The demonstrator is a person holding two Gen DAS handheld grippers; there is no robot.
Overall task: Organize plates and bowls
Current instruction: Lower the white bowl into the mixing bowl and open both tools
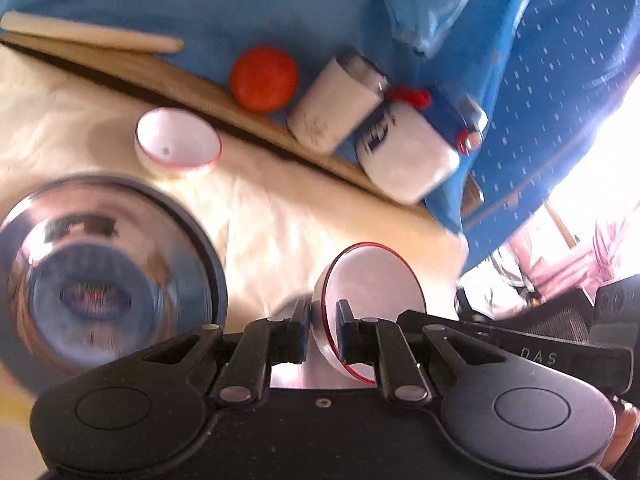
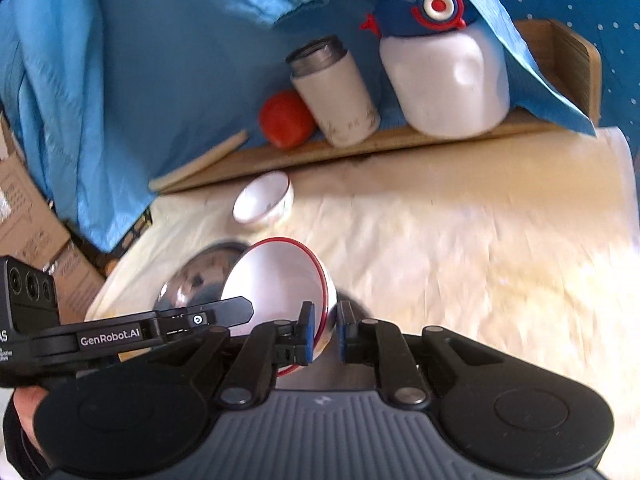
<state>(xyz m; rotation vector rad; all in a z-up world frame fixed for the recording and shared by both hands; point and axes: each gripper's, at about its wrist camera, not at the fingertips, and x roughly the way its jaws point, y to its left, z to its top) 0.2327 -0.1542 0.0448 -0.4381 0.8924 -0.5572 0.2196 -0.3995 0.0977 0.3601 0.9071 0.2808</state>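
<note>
Above the cream-covered bench (image 2: 460, 240), I hold one white red-rimmed bowl (image 1: 372, 284) tilted on edge, left gripper (image 1: 323, 326) and right gripper (image 2: 323, 330) fingers both pinching its rim from opposite sides, probably to nest it; shiny steel bowl (image 1: 104, 276) and small white bowl (image 1: 178, 140) wait below.

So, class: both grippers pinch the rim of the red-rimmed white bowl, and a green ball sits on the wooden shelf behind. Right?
Not quite: the ball is orange-red, not green, as the right wrist view shows. Both the left gripper and right gripper do pinch the red-rimmed white bowl.
</note>
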